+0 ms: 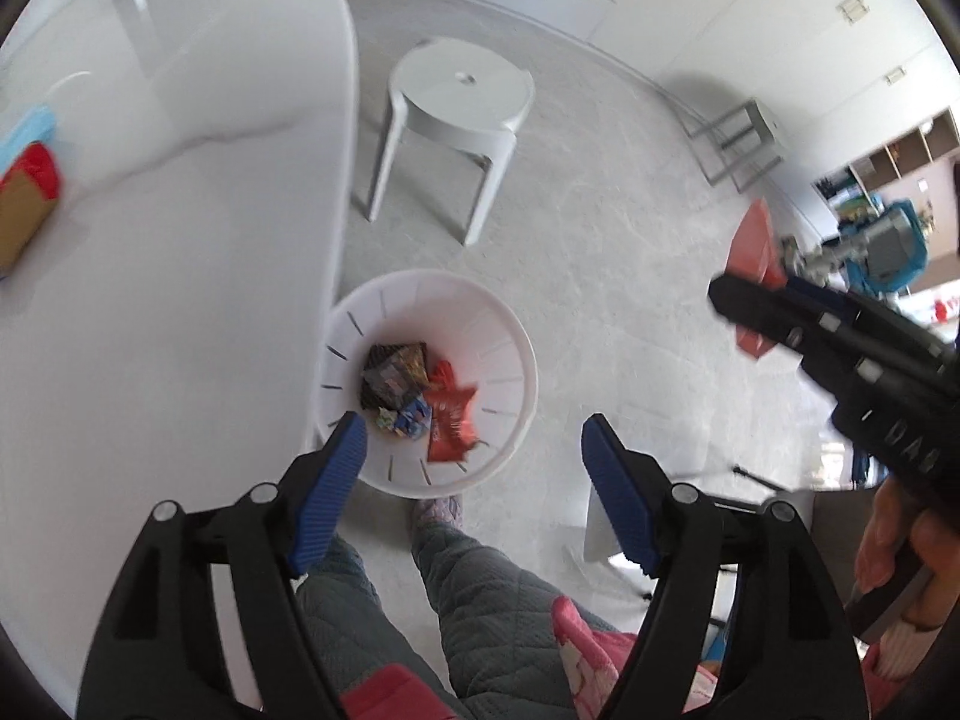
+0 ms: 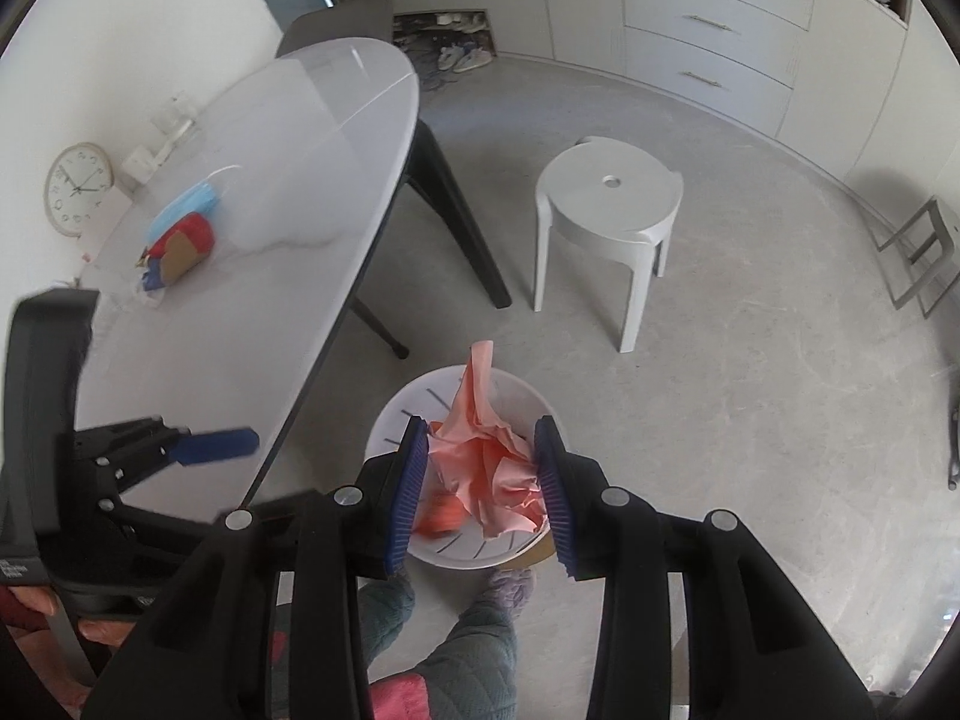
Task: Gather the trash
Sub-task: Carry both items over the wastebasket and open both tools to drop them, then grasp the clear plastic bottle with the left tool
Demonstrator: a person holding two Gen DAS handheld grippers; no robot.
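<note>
A white bin (image 1: 501, 324) stands on the floor beside the table edge, holding several wrappers (image 1: 399, 381) and a red packet (image 1: 450, 429). My left gripper (image 1: 474, 450) hangs open above it with nothing between its blue pads. At the right edge of the left wrist view my right gripper (image 1: 762, 300) carries a pink paper (image 1: 753, 237). In the right wrist view, the right gripper (image 2: 483, 471) is shut on that crumpled pink paper (image 2: 498, 468), right over the bin (image 2: 393, 420). One blue finger (image 2: 216, 447) of the left gripper shows at the left.
A white marble table (image 2: 270, 198) bears a blue mask and a red-brown packet (image 2: 180, 240). A white stool (image 2: 609, 192) stands beyond the bin, a metal rack (image 2: 918, 252) at the far right. A person's quilted legs and slippers (image 2: 510, 588) stand just below the bin.
</note>
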